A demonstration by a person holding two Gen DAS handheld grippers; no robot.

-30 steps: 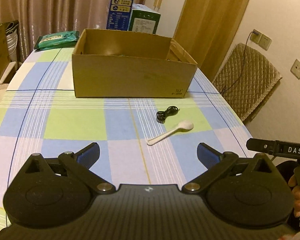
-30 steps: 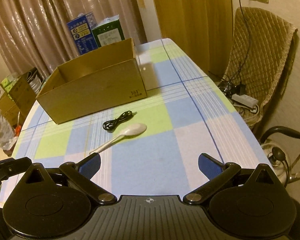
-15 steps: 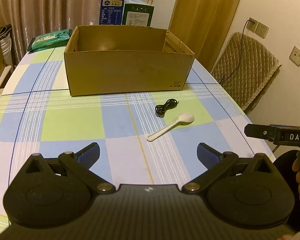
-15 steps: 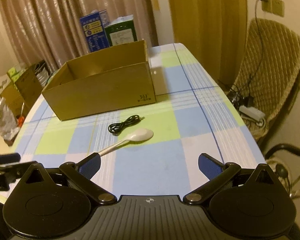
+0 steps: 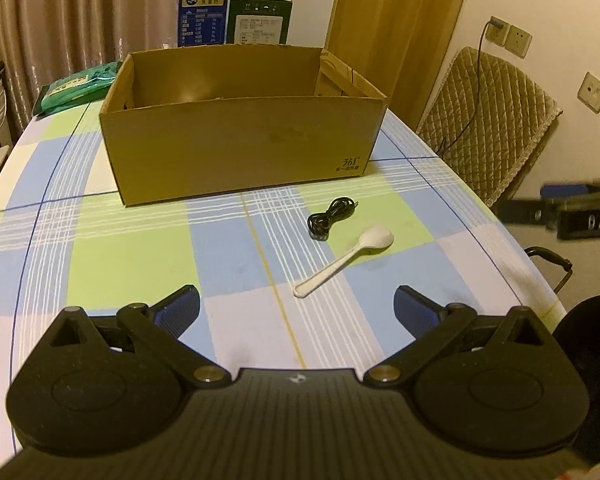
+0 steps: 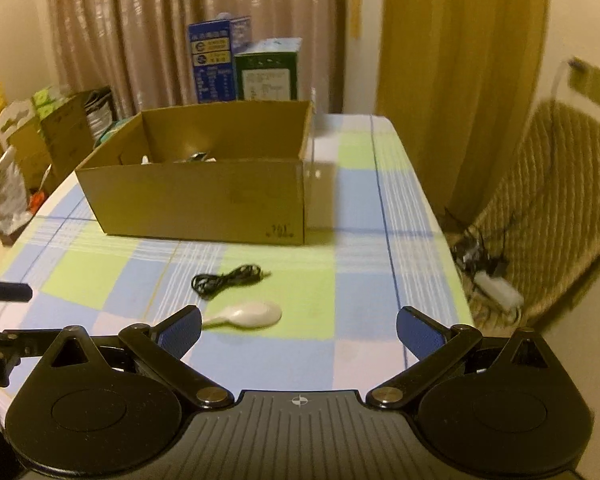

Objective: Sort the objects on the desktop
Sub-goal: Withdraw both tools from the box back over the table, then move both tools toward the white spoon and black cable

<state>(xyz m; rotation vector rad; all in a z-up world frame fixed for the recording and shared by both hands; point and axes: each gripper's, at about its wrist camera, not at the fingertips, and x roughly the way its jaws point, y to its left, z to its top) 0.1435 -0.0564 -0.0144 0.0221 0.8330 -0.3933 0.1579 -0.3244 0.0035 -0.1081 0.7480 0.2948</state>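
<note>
Cardboard box (image 6: pixel 204 196) now larger and more square-on in the right wrist view than a second ago, with some small items visible inside over the near wall; spoon (image 6: pixel 246 315) and cable (image 6: pixel 226 279) now close ahead, spoon handle partly hidden behind the left blue pad. Means, probably, an approach of the right gripper (image 6: pixel 298 330) to the spoon or cable, both not yet sorted and lying on the checked worktop (image 6: pixel 360 280) in front of the box, cable just beside the spoon bowl. Right jaws wide apart, holding nothing, low and forward, pointing a little left of the spoon bowl; picture blurred, so in motion. Left gripper (image 5: pixel 296 308) also wide apart and empty, held back over the near worktop, aimed at the spoon (image 5: pixel 342 262) handle end, cable (image 5: pixel 330 218) and box (image 5: pixel 240 128) beyond.
</note>
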